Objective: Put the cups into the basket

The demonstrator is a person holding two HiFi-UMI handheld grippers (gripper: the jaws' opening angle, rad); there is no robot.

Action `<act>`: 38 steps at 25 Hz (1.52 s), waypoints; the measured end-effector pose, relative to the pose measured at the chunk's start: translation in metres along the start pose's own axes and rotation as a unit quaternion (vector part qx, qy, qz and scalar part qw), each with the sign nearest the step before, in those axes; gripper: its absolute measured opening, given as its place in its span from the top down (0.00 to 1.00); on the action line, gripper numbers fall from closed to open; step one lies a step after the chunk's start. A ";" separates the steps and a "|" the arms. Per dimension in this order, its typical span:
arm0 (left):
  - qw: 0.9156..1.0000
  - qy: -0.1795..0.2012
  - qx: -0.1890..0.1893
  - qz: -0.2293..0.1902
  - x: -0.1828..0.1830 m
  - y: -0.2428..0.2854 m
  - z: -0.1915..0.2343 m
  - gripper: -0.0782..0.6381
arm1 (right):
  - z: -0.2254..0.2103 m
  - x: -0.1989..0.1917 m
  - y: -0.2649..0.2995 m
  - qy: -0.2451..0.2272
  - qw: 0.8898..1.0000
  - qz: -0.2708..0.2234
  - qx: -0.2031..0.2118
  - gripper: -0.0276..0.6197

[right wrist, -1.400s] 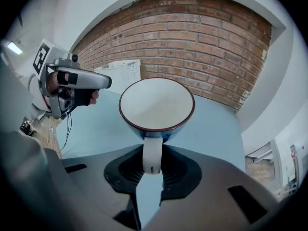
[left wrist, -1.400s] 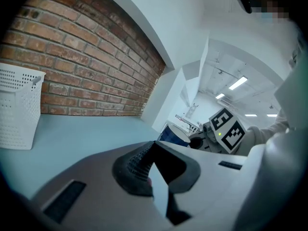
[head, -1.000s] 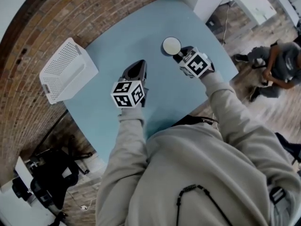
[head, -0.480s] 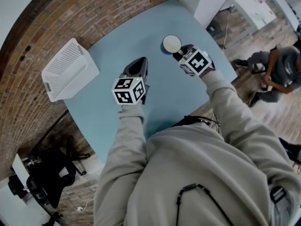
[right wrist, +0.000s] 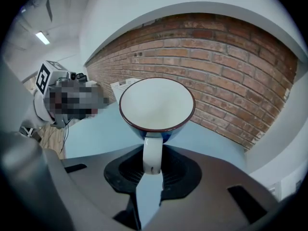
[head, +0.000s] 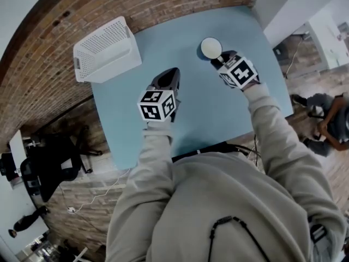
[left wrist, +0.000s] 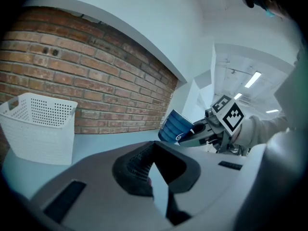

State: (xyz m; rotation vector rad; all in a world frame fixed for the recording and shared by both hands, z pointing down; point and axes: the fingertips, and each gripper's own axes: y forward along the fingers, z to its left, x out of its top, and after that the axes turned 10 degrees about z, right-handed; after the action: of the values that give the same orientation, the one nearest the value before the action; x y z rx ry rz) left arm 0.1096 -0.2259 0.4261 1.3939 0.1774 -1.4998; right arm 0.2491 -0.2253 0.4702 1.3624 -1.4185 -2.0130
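Observation:
A cup (right wrist: pixel 156 105), white inside with a dark red rim and blue outside, is held by its white handle in my right gripper (right wrist: pixel 153 165), which is shut on it. In the head view the cup (head: pixel 211 48) is over the far right part of the light blue table (head: pixel 207 113), just beyond my right gripper (head: pixel 222 60). The left gripper view shows the cup (left wrist: pixel 174 126) tilted and clear of the tabletop. My left gripper (head: pixel 172 75) is at mid-table, shut with nothing in it. The white perforated basket (head: pixel 106 48) stands at the far left corner.
A brick wall (left wrist: pixel 96 81) runs behind the table and the basket (left wrist: pixel 38 126). A dark chair (head: pixel 54 165) stands off the table's left edge. A person (head: pixel 332 127) sits on the floor side at the right.
Both grippers have shifted across the table towards the basket's side, and the cup is still in the right one. The head view has swung, so the basket now sits nearer the middle top.

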 end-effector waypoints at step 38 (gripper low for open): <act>0.993 -0.034 0.088 -0.066 -0.008 -0.208 0.219 0.90 | 0.240 0.216 0.082 -0.114 0.992 0.005 0.059 0.85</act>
State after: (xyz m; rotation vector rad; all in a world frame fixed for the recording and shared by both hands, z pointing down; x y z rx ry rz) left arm -0.1863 -0.2786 0.3964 1.4918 0.0995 -1.7033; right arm -0.0774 -0.2840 0.4414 1.1971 -1.6635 -2.1644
